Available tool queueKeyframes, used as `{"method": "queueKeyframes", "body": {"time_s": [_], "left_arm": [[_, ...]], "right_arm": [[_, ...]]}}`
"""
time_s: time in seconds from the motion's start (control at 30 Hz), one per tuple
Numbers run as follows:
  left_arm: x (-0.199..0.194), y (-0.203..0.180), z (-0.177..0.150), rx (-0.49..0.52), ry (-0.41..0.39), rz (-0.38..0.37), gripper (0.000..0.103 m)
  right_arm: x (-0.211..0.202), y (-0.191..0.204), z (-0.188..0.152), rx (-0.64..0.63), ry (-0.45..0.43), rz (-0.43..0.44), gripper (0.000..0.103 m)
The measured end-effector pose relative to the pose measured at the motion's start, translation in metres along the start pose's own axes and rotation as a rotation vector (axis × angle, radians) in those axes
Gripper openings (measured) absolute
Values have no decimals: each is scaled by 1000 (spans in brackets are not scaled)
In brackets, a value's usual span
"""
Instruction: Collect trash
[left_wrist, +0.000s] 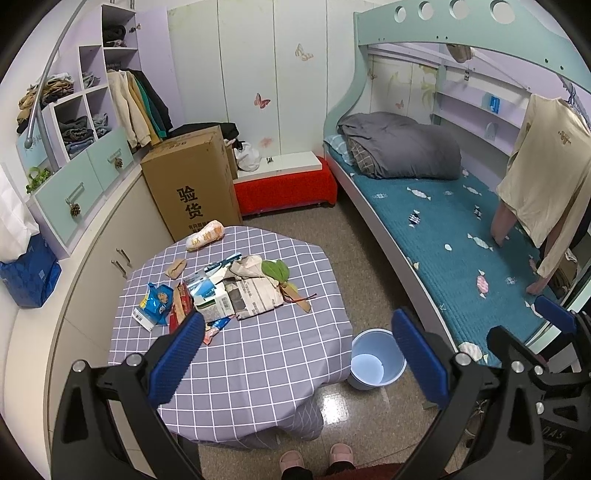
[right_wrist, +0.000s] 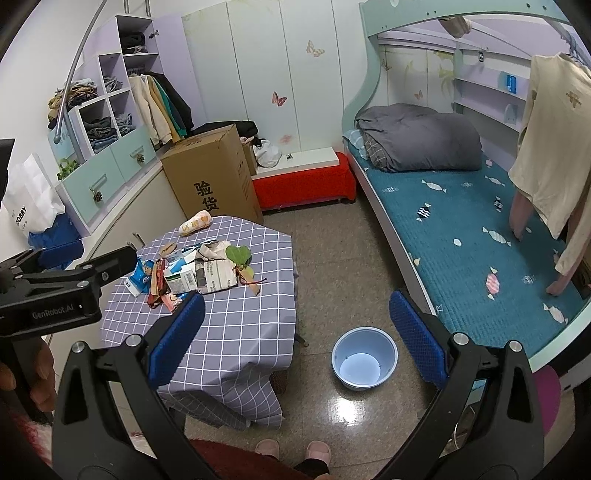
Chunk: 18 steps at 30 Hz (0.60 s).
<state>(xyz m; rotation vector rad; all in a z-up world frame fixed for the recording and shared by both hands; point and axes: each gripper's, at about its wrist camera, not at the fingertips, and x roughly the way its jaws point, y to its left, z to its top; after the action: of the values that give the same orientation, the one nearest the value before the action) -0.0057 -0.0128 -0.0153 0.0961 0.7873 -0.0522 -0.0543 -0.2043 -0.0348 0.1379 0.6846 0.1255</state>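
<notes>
On the table (left_wrist: 258, 350), under a grey checked cloth, the trash lies in one loose heap: a blue wrapper (left_wrist: 155, 301), a red wrapper (left_wrist: 181, 308), a flattened carton (left_wrist: 210, 295), folded newspaper (left_wrist: 251, 291), green leaves (left_wrist: 275, 269) with dry stems, a brown scrap (left_wrist: 176, 267) and, at the far edge, an orange-and-white bag (left_wrist: 205, 235). Beside the table, on the floor toward the bed (left_wrist: 443, 236), stands an empty blue bin (left_wrist: 376, 360).

Both tongs hang above the near edge, well clear of the heap. The left gripper (left_wrist: 295, 347) is spread wide and holds nothing; the right gripper (right_wrist: 295, 332) is likewise wide and empty.

All of it looks light. The wrappers are probably thin, slick film, likely to slide between the pads, so a crumpled fold or a raised edge is the better hold than a flat face. The carton and newspaper look stiffer; a lifted corner should serve. The leaves look soft and may tear, so the stems seem the safer grip.
</notes>
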Motion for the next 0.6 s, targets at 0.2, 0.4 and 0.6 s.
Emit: {"method": "queueKeyframes", "body": {"time_s": [0.2,0.4,0.6], "left_arm": [[2,-3,-1,-3,6,5,99],[7,-6,0,-2,16,13,99],[13,-9,-1,-7,33,18,99]], "right_arm": [[3,-3,-1,-5,8,6,98],[7,-6,-1,-3,17,11,98],[14,-10,1,-7,32,20,98]]}}
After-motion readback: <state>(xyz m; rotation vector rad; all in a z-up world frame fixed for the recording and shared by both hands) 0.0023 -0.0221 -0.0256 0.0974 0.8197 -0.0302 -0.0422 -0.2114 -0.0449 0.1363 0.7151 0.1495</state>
